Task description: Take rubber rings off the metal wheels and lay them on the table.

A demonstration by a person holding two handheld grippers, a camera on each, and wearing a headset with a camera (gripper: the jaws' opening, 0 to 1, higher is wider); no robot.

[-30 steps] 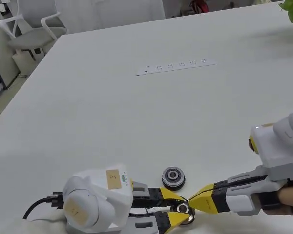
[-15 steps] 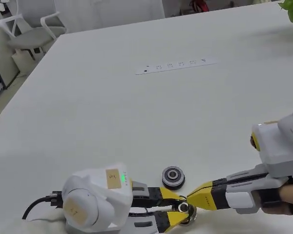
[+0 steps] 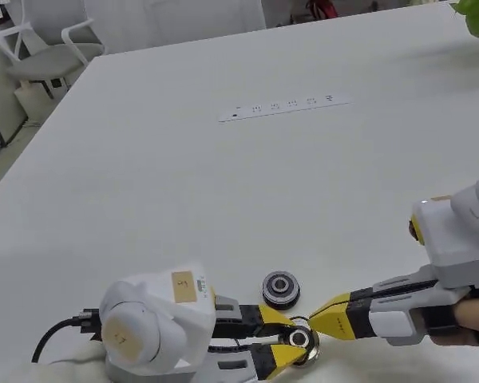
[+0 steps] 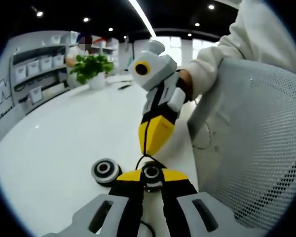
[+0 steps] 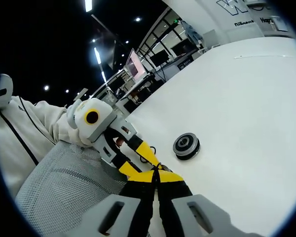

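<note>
Head view, left gripper (image 3: 292,341) clamped on wheel (image 3: 301,340), right gripper (image 3: 312,325) pinching ring (image 4: 138,161)

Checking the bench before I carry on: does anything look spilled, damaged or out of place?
Nothing stands out. One metal wheel lies flat on the table with its ring on; the left gripper clamps the other wheel while the right gripper pinches its rubber ring. Nothing spilled or broken.
</note>
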